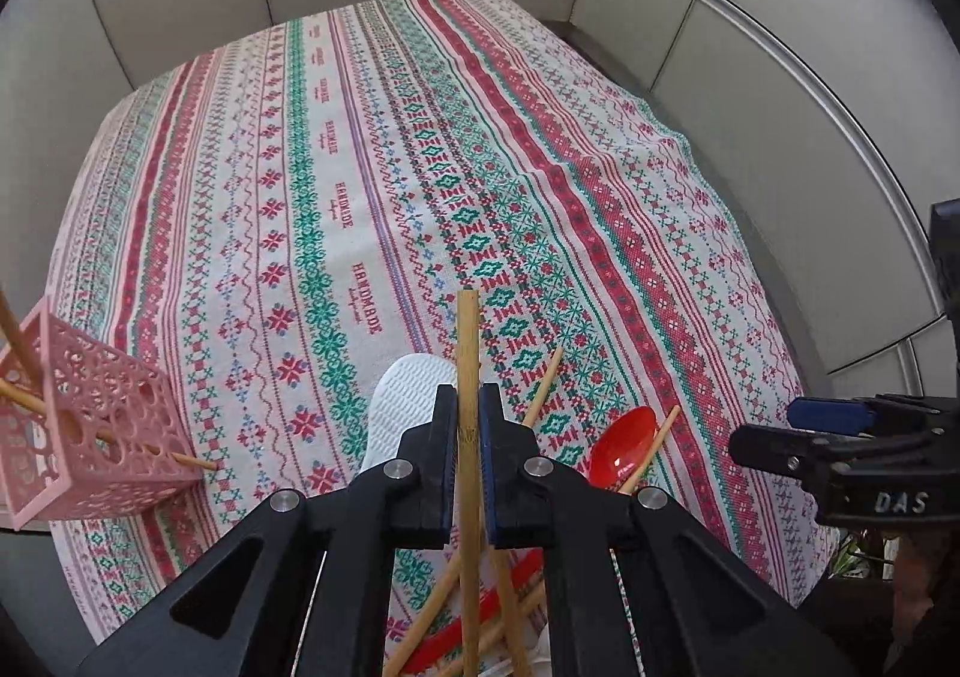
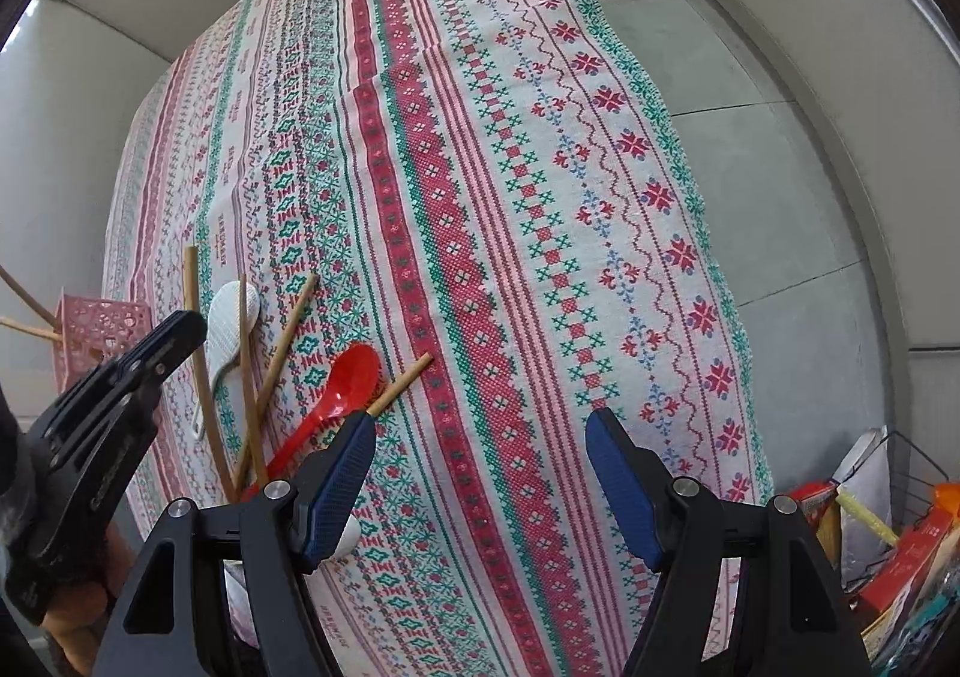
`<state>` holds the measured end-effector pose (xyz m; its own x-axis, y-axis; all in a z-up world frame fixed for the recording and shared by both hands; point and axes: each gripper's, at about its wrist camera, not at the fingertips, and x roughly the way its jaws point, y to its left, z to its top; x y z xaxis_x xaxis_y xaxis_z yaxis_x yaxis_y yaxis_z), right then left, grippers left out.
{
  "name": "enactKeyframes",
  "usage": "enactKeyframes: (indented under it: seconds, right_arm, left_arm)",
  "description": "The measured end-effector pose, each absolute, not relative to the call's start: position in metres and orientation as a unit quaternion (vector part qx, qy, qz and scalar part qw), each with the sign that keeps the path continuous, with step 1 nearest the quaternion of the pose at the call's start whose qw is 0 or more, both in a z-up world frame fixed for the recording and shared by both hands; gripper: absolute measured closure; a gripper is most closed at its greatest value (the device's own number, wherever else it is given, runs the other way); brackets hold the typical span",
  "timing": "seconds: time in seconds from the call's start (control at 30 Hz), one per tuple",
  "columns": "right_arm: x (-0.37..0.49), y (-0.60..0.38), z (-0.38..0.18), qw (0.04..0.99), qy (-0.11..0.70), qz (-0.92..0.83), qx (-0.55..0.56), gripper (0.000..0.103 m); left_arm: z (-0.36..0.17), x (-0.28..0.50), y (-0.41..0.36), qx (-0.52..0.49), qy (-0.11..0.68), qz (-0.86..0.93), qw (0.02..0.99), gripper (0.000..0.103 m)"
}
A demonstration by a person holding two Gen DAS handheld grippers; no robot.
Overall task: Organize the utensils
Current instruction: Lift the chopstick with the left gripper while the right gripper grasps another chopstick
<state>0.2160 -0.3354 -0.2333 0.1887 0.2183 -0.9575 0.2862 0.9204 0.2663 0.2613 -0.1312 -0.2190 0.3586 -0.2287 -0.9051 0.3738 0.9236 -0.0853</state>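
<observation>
My left gripper [image 1: 468,407] is shut on a bamboo chopstick [image 1: 467,341] that points forward above the patterned tablecloth. Below it lie a white rice paddle [image 1: 402,401], a red spoon [image 1: 621,446] and several loose chopsticks [image 1: 543,386]. A pink perforated basket [image 1: 90,425] at the left holds two chopsticks. My right gripper [image 2: 480,461] is open and empty over the cloth, right of the pile. In the right wrist view I see the red spoon [image 2: 345,386], the paddle [image 2: 231,326], the held chopstick [image 2: 192,281] and the basket [image 2: 99,332].
The tablecloth [image 1: 336,185] covers the table, whose far and right edges drop toward grey wall panels. A wire basket of packets [image 2: 888,527] sits on the floor at the right. My right gripper's body [image 1: 852,467] shows at the left wrist view's right edge.
</observation>
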Motion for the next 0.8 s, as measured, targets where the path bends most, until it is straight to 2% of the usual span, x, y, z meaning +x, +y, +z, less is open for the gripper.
enactKeyframes:
  seconds: [0.1,0.17,0.2,0.3,0.43,0.8]
  right_arm:
    - [0.222,-0.329,-0.24,0.739,0.64,-0.027,0.208,0.03]
    - [0.227,-0.325,-0.247,0.734,0.645,-0.032,0.211,0.035]
    - [0.229,-0.323,-0.251,0.73,0.65,-0.035,0.21,0.044]
    - [0.235,-0.314,-0.263,0.719,0.665,-0.041,0.198,0.058]
    - [0.24,-0.304,-0.26,0.729,0.658,-0.043,0.185,0.062]
    - [0.254,-0.259,-0.262,0.745,0.651,-0.098,0.105,0.063]
  left_arm:
    - [-0.209,0.252,-0.119,0.059,0.532,-0.184,0.824,0.096]
    - [-0.202,0.247,-0.11,0.053,0.528,-0.188,0.826,0.096]
    - [-0.199,0.244,-0.106,0.051,0.526,-0.19,0.828,0.096]
    - [-0.191,0.235,-0.093,0.048,0.517,-0.192,0.833,0.096]
    - [-0.19,0.226,-0.076,0.041,0.518,-0.191,0.833,0.096]
    - [-0.193,0.216,-0.055,0.051,0.521,-0.191,0.831,0.096]
